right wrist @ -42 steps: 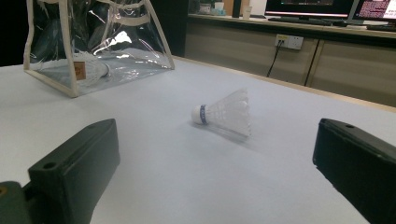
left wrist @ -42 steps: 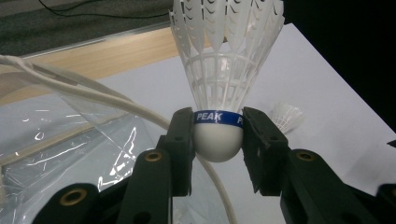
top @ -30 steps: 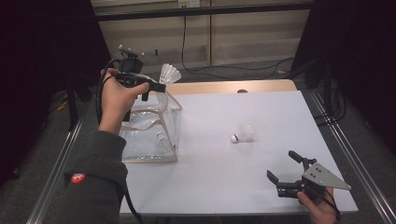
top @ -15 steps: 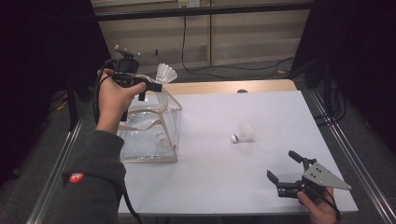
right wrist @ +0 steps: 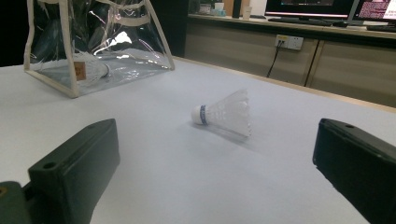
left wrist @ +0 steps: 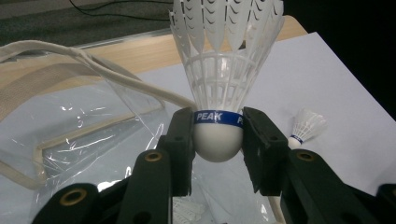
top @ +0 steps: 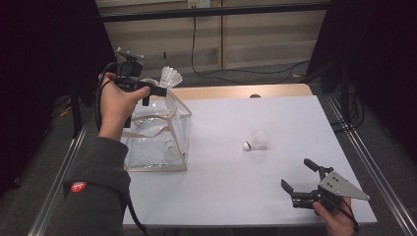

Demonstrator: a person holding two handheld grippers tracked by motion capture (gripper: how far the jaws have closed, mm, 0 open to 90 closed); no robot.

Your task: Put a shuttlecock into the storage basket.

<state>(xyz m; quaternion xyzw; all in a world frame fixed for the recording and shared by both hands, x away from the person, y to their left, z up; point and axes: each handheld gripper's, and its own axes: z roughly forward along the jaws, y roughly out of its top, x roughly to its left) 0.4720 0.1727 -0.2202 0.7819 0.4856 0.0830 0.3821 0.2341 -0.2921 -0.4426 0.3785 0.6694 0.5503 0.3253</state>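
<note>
The left claw (top: pixel 156 91) is clamped on the round cork of a shuttlecock (top: pixel 170 77), feathers up, held above the far rim of the clear bag (top: pixel 156 135); the bag's mouth lies toward 6 o'clock from the claw in the high view, so the drop looks to be a short move back and down. The left gripper view shows the jaws pinching the cork at its blue band (left wrist: pixel 217 117). A second shuttlecock (top: pixel 255 141) lies on its side on the table (top: pixel 295 118), toward 11 o'clock from the wide-open, empty right claw (top: pixel 298 178), the nearer one. Something white, probably another shuttlecock, sits inside the bag.
</note>
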